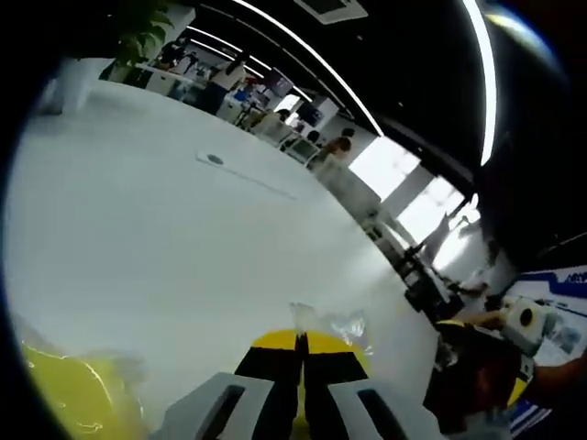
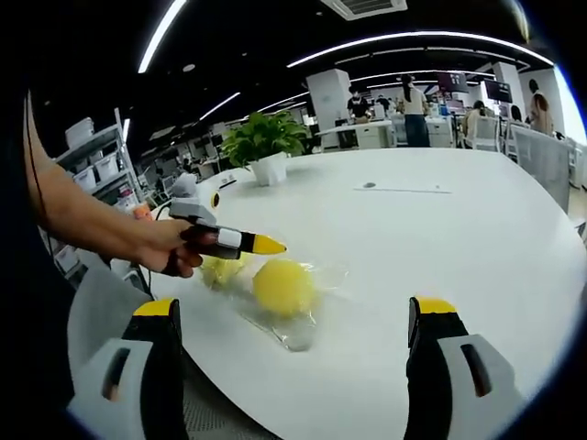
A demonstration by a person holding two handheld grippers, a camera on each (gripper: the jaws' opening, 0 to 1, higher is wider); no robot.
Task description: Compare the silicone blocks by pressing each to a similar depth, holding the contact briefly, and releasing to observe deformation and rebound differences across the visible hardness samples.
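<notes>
two yellow blocks (image 2: 282, 286) lie bagged; left gripper (image 2: 266, 245) jaws closed above.

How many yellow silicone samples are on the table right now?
2: a round yellow silicone block in clear wrap mid-table, and a second wrapped yellow piece under the left gripper. More may be hidden.

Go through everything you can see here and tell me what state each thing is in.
Left claw: shut, tips together, above the table.
Right claw: open wide, nothing between its jaws.
Round yellow silicone block in clear plastic wrap: lying on the white table, untouched.
Second yellow wrapped block: lying under the left claw.
</notes>
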